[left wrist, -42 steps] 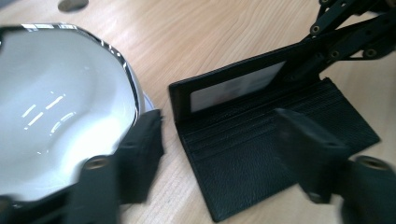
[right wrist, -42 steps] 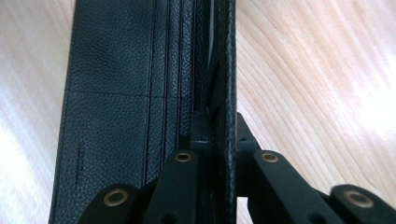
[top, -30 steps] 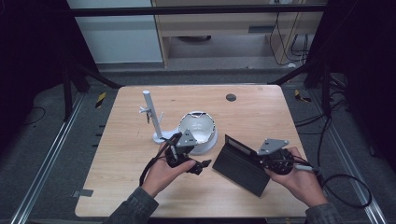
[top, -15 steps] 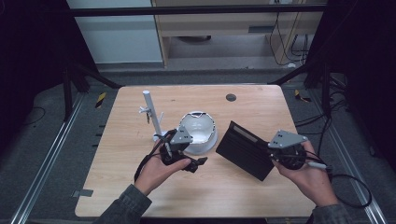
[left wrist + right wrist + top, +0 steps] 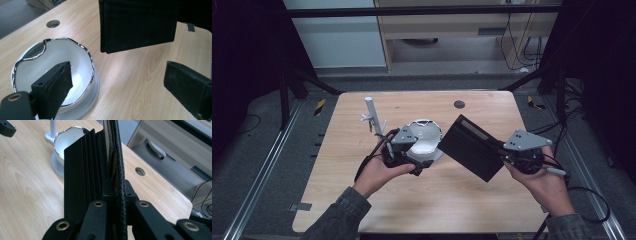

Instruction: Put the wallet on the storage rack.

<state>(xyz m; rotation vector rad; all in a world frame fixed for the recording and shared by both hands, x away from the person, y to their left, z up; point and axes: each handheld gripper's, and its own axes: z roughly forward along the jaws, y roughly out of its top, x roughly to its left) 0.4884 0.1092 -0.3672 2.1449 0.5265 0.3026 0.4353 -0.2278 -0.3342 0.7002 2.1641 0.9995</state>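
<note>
Black leather card wallet (image 5: pixel 474 147) hangs over the wood surface (image 5: pixel 452 200), pinched at one edge by the right gripper (image 5: pixel 507 152); it could twist loose. Left gripper (image 5: pixel 424 160), jaws spread, sits by the white bowl (image 5: pixel 424 137).

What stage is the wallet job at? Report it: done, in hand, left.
Done: the right gripper is shut on the black wallet and holds it clear of the table.
In hand: the wallet hangs partly open, tilted toward the white bowl; the left gripper is open beside the bowl, holding nothing.
Left: probably the left gripper takes the wallet's free flap; it has not touched it yet.
</note>
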